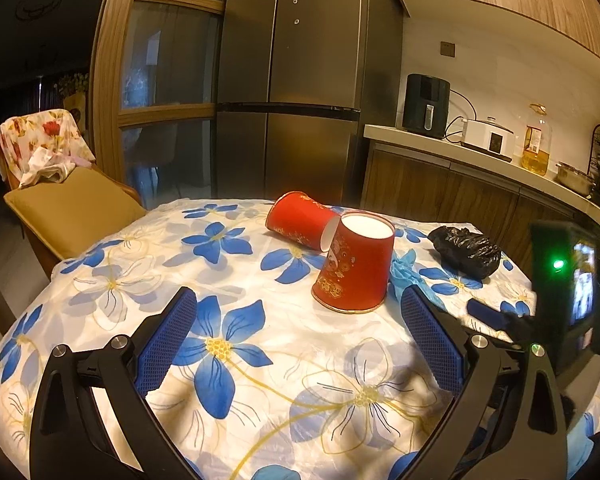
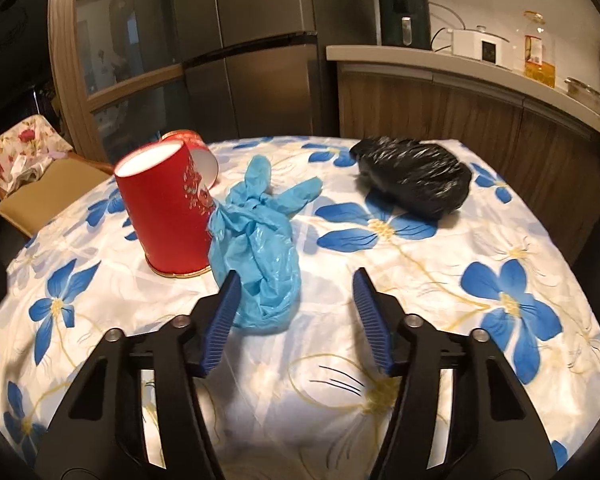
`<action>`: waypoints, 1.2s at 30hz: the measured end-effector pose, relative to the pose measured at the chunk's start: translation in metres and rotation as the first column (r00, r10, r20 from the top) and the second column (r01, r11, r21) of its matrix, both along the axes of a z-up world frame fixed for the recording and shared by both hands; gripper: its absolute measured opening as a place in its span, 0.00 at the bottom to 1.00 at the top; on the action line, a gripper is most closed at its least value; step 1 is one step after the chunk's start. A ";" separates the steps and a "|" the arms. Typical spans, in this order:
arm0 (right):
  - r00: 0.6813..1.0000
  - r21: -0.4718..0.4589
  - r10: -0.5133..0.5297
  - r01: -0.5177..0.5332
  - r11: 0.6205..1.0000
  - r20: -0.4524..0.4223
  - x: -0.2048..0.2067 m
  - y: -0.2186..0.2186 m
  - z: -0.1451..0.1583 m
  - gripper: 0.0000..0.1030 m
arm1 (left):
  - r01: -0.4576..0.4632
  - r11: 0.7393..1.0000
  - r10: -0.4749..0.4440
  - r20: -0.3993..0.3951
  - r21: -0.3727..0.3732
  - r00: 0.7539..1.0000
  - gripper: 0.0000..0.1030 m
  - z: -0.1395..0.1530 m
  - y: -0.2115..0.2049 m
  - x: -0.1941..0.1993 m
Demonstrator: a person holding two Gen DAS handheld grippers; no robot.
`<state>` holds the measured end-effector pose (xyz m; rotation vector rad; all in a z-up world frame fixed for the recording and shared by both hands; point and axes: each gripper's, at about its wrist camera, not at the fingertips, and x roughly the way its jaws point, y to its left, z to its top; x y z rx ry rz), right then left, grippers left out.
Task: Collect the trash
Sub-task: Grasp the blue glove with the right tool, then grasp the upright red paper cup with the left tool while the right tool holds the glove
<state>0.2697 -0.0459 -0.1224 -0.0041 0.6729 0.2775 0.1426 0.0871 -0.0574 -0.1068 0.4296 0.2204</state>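
Note:
An upside-down red paper cup (image 1: 354, 266) (image 2: 168, 210) stands on the flowered tablecloth (image 1: 260, 360). A second red cup (image 1: 300, 219) (image 2: 198, 152) lies on its side behind it. A crumpled blue glove (image 2: 260, 248) (image 1: 406, 270) lies right of the standing cup. A black plastic bag (image 2: 414, 178) (image 1: 466, 251) lies at the far right. My left gripper (image 1: 300, 308) is open and empty, in front of the standing cup. My right gripper (image 2: 296, 290) is open and empty, its left finger beside the glove's near end. It also shows in the left wrist view (image 1: 488, 314).
A chair (image 1: 72, 208) with a tan cushion and flowered cloth stands left of the table. A fridge (image 1: 292, 80) is behind. A counter (image 1: 480, 156) at the right carries an air fryer, a white cooker, an oil bottle and a pot.

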 end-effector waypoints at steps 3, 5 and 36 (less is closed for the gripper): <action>0.999 -0.009 0.012 -0.012 1.000 -0.034 0.007 0.004 -0.007 0.42 | 0.000 1.000 0.000 0.008 0.019 1.000 0.95 0.002 -0.001 0.000; 0.998 -0.012 0.017 -0.018 1.000 -0.055 0.010 0.006 -0.011 0.32 | 0.001 1.000 -0.001 0.007 0.023 1.000 0.95 0.002 -0.002 0.001; 0.990 0.120 -0.088 0.074 0.990 0.113 -0.058 -0.071 0.031 0.02 | 0.118 0.993 -0.116 -0.076 0.029 0.990 0.95 -0.010 -0.034 0.116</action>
